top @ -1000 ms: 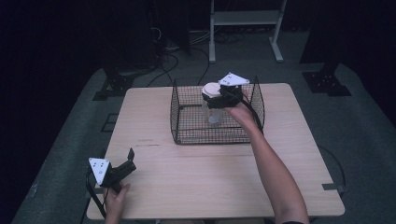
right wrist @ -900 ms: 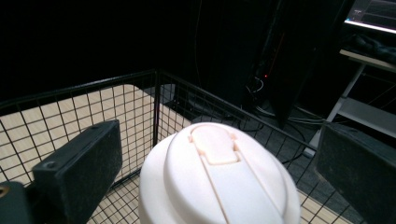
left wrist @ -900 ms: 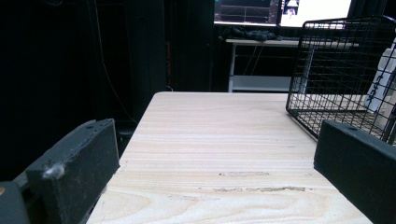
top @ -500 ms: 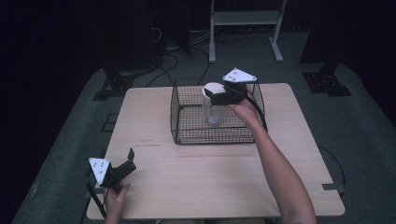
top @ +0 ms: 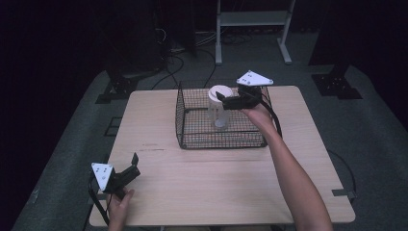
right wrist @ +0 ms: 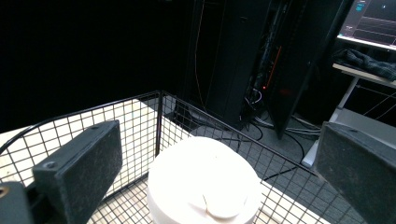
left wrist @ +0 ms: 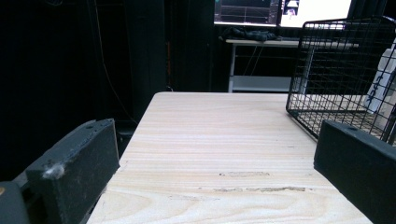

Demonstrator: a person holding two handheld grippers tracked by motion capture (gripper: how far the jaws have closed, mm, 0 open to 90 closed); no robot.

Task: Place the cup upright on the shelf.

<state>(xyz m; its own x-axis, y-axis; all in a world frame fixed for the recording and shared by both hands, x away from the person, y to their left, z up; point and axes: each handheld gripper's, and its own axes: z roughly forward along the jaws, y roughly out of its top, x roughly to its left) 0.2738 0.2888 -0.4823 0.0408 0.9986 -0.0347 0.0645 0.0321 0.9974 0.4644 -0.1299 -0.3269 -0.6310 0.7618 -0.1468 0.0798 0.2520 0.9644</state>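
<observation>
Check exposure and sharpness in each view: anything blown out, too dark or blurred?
High view: table evenly lit, surroundings near black. Left gripper view: wood grain crisp, near jaws soft, monitor bright. Right gripper view: cup lid glares almost white, left background pure black, basket wire sharp.

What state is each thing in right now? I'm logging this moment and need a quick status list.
Cup: upright inside the basket, white lid on, not gripped.
Wire basket: upright on the table, open at the top.
Right gripper: open, jaws spread either side of the cup's lid.
Left gripper: open, holding nothing, low at the table's near left corner.
Table: level, bearing the basket.
</observation>
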